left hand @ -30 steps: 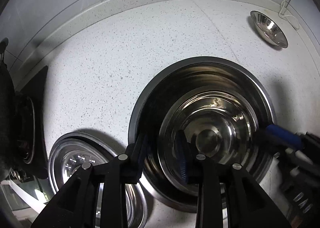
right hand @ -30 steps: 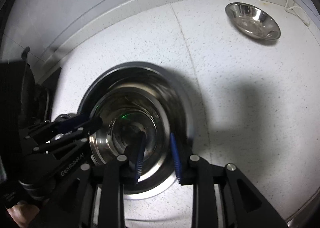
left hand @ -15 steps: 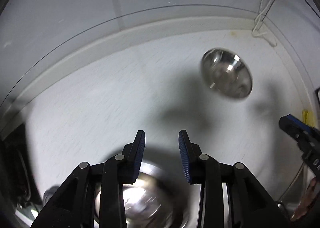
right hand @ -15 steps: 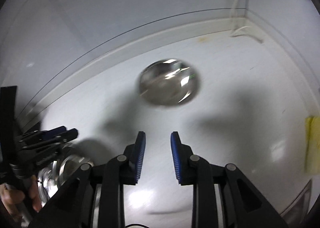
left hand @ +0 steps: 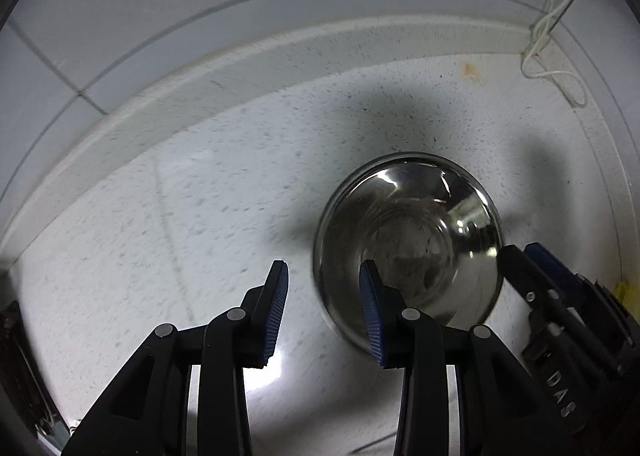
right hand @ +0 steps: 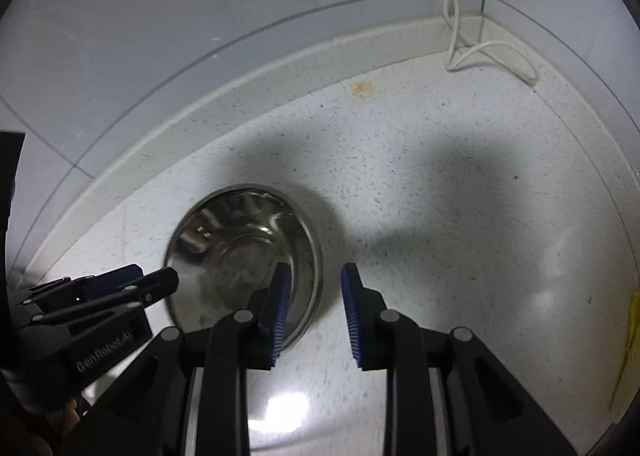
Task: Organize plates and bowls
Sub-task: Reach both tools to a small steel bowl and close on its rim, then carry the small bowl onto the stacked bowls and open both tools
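Note:
A small shiny steel bowl (left hand: 408, 240) sits upright on the white speckled counter; it also shows in the right wrist view (right hand: 240, 256). My left gripper (left hand: 322, 312) is open and empty, its right finger over the bowl's near left rim. My right gripper (right hand: 314, 316) is open and empty, its left finger over the bowl's near right rim. Each gripper shows in the other's view, at the bowl's sides. The stacked bowls seen earlier are out of view.
The counter (left hand: 200, 215) ends at a raised white backsplash (right hand: 280, 67) and tiled wall. A white cable (right hand: 472, 51) lies in the back right corner. A yellow cloth (right hand: 632, 320) is at the right edge. A dark stove edge (left hand: 16, 368) is at far left.
Both grippers have left the stacked bowls and moved right and forward to the lone small bowl, which is now close between them. Both stayed open.

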The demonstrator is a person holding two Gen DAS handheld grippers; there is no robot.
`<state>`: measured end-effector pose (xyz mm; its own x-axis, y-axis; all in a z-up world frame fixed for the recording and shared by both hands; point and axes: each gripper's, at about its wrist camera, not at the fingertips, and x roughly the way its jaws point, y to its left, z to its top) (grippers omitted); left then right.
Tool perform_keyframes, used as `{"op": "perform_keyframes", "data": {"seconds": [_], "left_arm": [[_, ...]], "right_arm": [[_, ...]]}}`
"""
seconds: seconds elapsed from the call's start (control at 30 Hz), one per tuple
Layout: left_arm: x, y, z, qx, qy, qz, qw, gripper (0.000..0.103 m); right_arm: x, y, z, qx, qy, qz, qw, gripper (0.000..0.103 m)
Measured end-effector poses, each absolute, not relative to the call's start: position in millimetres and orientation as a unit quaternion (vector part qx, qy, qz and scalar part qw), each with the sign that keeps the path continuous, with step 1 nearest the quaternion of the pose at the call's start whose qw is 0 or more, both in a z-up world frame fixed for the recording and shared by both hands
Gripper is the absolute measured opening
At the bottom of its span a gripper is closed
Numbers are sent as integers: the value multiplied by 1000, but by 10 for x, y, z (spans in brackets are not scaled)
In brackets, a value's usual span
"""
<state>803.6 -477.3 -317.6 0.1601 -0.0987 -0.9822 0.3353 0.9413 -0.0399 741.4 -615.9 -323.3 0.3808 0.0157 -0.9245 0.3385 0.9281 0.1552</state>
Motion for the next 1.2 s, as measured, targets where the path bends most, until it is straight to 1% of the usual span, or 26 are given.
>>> {"op": "perform_keyframes", "data": {"seconds": [0.3,0.37,0.4,0.5,0.6,0.7,0.9,1.2], "left_arm": [[8121,-4914,-3477,86,652,-135,741,32],[8128,-4931,-3533,85,657,-135,737,28],[8130,-4925,-3529,82,652,-136,741,24],[8138,-4842,-3556,57,663,-141,733,21],[8066,-4720,-3546,52,667,-145,729,19],[7912,-4567,-3491,54,666,-147,729,18],[7531,-4257,-3294,56,654,-153,739,18],[7010,-3439,-2744,44,621,-135,771,18]], "right_arm": [[7557,-6274,-3493,178,562,-102,801,25],[7558,-6247,-3512,176,563,-101,801,23],[7557,-6231,-3520,176,563,-98,801,14],[7532,-6168,-3498,173,566,-106,799,12],[7443,-6101,-3489,175,573,-104,794,12],[7315,-6003,-3442,177,575,-103,792,12],[7001,-5720,-3178,176,570,-100,797,12],[6528,-4879,-2686,142,551,-56,821,12]]}}
